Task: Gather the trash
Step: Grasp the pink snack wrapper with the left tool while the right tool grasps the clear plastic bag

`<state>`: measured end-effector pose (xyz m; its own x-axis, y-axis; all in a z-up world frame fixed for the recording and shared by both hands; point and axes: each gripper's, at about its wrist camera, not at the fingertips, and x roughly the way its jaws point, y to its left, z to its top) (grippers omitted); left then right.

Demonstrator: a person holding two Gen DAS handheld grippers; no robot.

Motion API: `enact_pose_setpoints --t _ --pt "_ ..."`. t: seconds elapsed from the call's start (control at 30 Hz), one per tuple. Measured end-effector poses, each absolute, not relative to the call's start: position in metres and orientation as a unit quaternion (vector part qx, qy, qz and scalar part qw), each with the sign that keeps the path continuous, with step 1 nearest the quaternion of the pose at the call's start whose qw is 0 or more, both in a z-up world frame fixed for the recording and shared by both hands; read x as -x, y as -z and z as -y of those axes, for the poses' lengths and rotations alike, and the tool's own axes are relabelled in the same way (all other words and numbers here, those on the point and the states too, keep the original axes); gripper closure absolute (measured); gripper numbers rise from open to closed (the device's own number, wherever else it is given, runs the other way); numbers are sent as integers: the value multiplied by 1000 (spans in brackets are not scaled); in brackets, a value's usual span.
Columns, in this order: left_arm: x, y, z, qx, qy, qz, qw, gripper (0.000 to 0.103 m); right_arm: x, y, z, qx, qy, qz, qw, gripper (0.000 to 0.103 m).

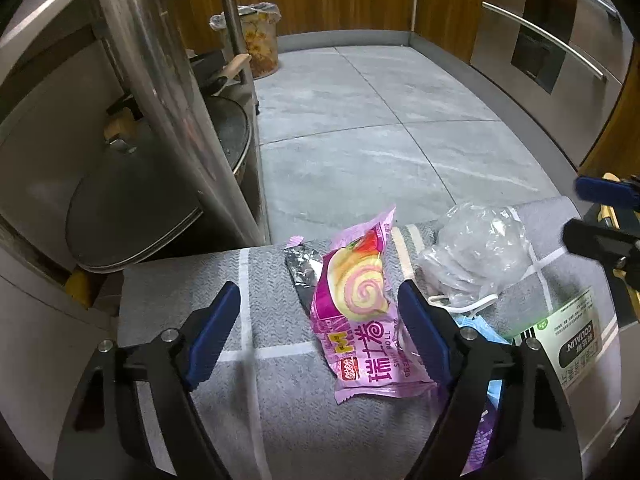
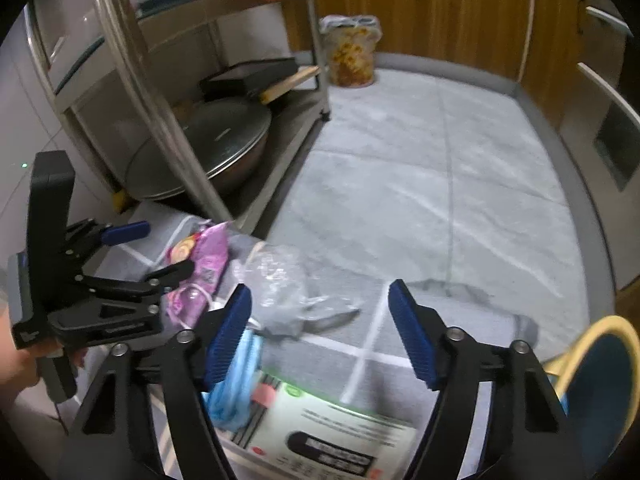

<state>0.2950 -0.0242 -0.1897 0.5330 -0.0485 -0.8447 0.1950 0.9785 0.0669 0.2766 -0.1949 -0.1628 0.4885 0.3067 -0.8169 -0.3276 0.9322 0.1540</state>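
A pink swiss roll wrapper [image 1: 356, 300] lies on a grey cloth-covered surface [image 1: 180, 292]. My left gripper [image 1: 320, 304] is open, its fingers on either side of the wrapper just above it. A crumpled clear plastic bag [image 1: 476, 252] lies to the right, with a blue face mask [image 2: 236, 384] and a white-green carton [image 2: 328, 436] nearer me. My right gripper [image 2: 320, 312] is open and empty above the cloth, right of the plastic bag [image 2: 280, 280]. The left gripper [image 2: 132, 256] and the wrapper [image 2: 204, 264] also show in the right wrist view. A lined trash bin [image 1: 256, 36] stands far across the floor.
A steel rack [image 2: 168, 120] with a lidded wok [image 2: 208, 148] and a dark tray stands to the left. Grey tile floor [image 1: 380, 120] stretches to wooden cabinets. Steel appliance fronts [image 1: 560, 40] line the right. A blue chair with a yellow rim [image 2: 600, 392] is at the lower right.
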Motion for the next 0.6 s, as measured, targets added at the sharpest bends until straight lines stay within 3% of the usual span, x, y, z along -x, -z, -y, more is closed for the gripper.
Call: enact_pose_setpoints --t 0.13,0.33,0.37,0.43,0.5,0.6 --pt "-299 198 25 -84 85 -493 862 32 -282 172 178 18 -200 -483 852 35" --pt "-301 207 23 -81 100 -514 848 57 -289 189 167 25 -194 -507 840 40" --pt "-300 207 22 -80 103 -516 847 64 -290 191 165 25 -192 -513 837 44" --pt "-299 207 21 -79 107 -520 844 67 -291 195 161 24 -192 -523 830 53" --pt "-296 206 20 -83 108 -520 843 70 -290 199 157 32 -192 -533 823 75" --pt "-290 204 20 -94 107 -518 844 74 -287 192 155 34 -196 -523 829 83"
